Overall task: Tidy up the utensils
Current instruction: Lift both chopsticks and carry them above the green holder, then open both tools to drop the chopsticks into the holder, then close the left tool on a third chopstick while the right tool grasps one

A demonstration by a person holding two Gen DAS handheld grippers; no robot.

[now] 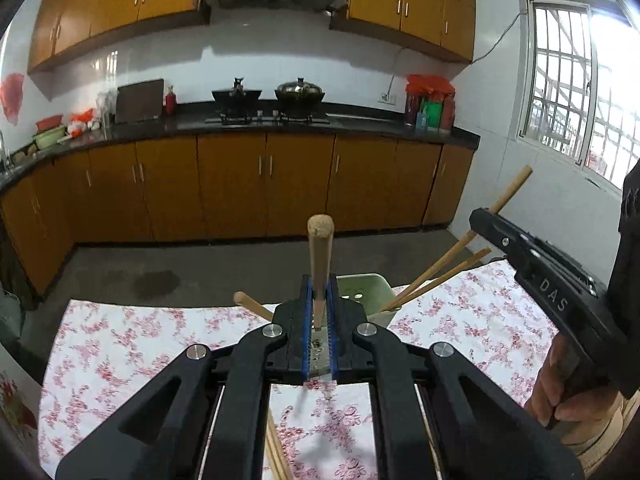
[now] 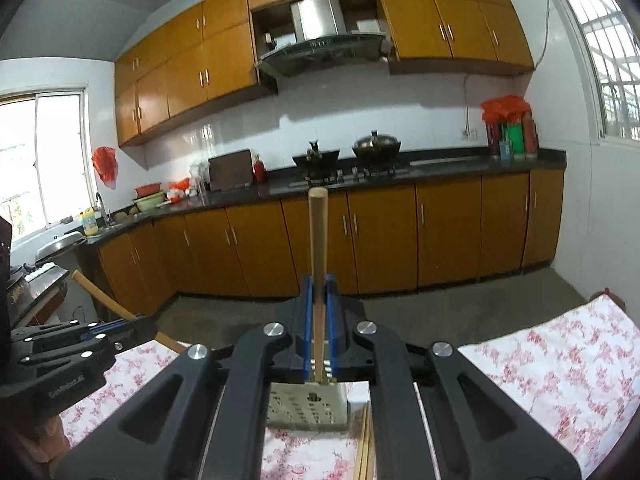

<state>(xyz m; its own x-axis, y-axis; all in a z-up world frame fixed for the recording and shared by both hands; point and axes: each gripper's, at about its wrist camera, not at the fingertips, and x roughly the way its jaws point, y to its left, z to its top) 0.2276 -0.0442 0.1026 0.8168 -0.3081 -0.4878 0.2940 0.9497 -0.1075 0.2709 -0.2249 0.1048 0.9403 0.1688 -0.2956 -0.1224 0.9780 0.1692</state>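
Left gripper (image 1: 320, 312) pinches a wooden-handled utensil (image 1: 319, 256) upright; right gripper (image 2: 319, 320) pinches a wooden stick (image 2: 318, 248), ready for the green holder (image 1: 370, 292) at one o'clock on the desk (image 1: 120, 340).

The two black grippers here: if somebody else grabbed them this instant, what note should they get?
Left gripper: jaws shut on a wooden-handled utensil with a metal blade.
Right gripper: jaws shut on a plain wooden-handled utensil.
Pale green perforated plastic holder stands on the pink floral tablecloth and holds two wooden chopsticks.
Left: place both held utensils; more chopsticks lie on the cloth.
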